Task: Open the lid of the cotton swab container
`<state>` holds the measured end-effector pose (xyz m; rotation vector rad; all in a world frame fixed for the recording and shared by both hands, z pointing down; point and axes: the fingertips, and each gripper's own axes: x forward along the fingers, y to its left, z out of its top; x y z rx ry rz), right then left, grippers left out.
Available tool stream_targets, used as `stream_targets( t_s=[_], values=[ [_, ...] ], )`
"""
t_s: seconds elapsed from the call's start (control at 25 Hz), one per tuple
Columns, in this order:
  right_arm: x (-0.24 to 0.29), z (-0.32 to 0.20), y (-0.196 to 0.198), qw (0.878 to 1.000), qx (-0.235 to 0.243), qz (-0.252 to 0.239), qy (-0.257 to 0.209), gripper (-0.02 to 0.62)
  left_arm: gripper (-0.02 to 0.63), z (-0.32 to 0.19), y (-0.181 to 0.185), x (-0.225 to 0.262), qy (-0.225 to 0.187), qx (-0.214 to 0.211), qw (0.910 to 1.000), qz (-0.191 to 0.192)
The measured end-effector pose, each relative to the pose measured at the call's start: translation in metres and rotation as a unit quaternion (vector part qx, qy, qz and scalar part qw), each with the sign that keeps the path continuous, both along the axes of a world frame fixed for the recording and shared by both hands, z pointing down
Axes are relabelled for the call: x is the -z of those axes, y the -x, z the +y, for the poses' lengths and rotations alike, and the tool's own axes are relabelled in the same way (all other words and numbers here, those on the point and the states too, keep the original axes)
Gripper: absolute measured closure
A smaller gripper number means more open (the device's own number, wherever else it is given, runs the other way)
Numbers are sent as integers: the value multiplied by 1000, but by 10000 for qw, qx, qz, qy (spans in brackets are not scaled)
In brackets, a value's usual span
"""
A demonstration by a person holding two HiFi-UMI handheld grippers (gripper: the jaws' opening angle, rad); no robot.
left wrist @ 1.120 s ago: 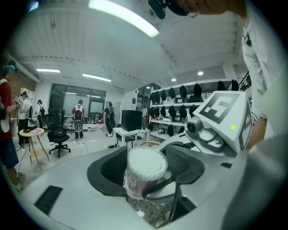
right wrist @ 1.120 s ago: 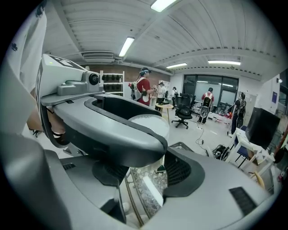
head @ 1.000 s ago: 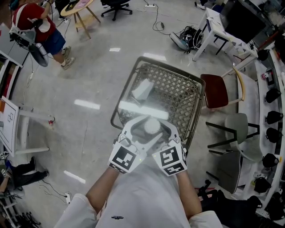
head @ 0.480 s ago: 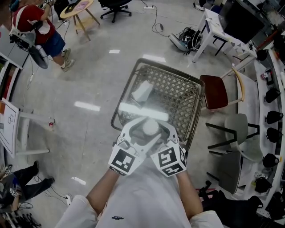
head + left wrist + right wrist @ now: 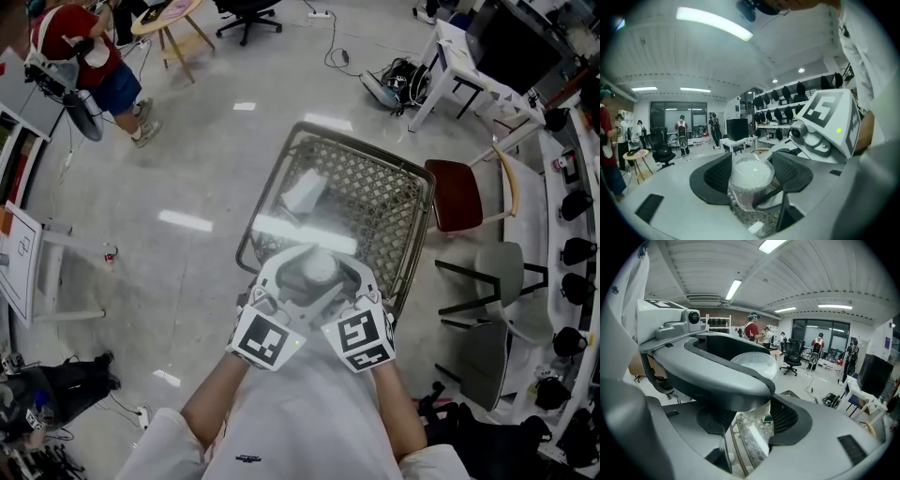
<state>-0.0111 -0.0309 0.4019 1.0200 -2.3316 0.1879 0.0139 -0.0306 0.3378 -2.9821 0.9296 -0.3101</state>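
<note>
The cotton swab container (image 5: 319, 269) is a clear round tub with a white lid, held in the air over a wire basket. Both grippers enclose it from the near side, their jaws crossing. In the left gripper view the container (image 5: 751, 169) sits between the ribbed pads of my left gripper (image 5: 749, 180), which is shut on its upper part. My right gripper (image 5: 752, 420) is shut on the lower body. There the left gripper's grey jaw crosses in front and hides most of the tub, leaving the white lid (image 5: 754, 363) showing above it.
The wire basket (image 5: 375, 187) lies below the grippers with a white box (image 5: 302, 190) inside. A red chair (image 5: 455, 192) and a grey chair (image 5: 506, 281) stand to the right. A person (image 5: 80, 52) stands at the far upper left, and a white table (image 5: 459, 56) at the upper right.
My left gripper has rolled slightly about the container. Both hands stay in the same place, still closed round the tub.
</note>
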Motion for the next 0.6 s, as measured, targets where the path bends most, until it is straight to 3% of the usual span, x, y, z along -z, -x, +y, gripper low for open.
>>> stream_targets(
  t_s=[0.12,0.36,0.6],
  values=[
    [-2,-2,-1,9999,-79,-25,-59,380,345,0,2,1,128,-58,9998,120],
    [1,-10,-19,9992,-337,-62,-221,380,345,-1,13,15,404,182,9960,770],
    [16,-19,-34,9964,-648,-181,-513,379,345,-8,27,17,495,431,9943,837]
  ],
)
